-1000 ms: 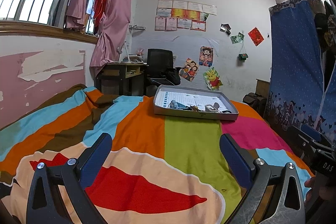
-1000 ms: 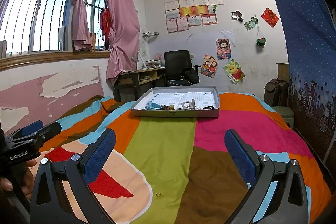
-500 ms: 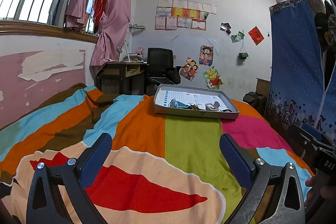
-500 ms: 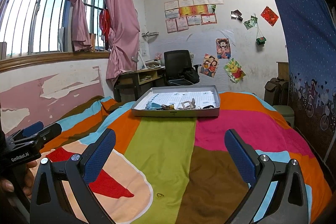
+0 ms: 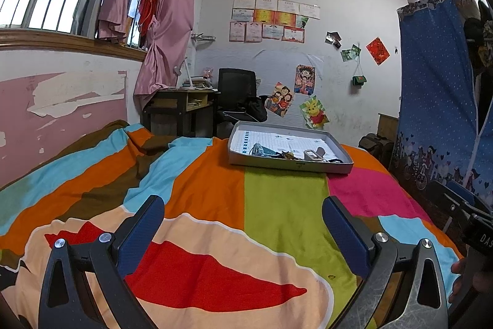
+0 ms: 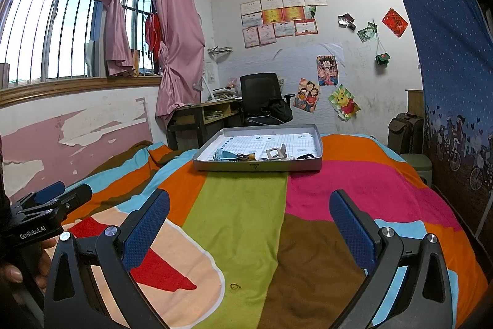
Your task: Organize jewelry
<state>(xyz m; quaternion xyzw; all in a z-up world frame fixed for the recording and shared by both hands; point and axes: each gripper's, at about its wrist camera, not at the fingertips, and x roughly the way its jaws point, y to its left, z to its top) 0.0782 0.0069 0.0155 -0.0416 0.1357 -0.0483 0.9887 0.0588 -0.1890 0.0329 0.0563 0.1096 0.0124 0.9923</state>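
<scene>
Both tools, left tool [image 5: 243,224] and right tool [image 6: 249,218], hang spread and empty, the tray [image 6: 258,166] of jumbled jewelry [image 6: 246,157] well ahead, one small ring [image 6: 235,286] on the bed below.

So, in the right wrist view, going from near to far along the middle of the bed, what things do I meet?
Right gripper, open → small ring lying on the bedspread → grey tray with jewelry → black office chair → wall with certificates.

Black claws [image 5: 243,224], blue textured pads [image 6: 146,225]
</scene>
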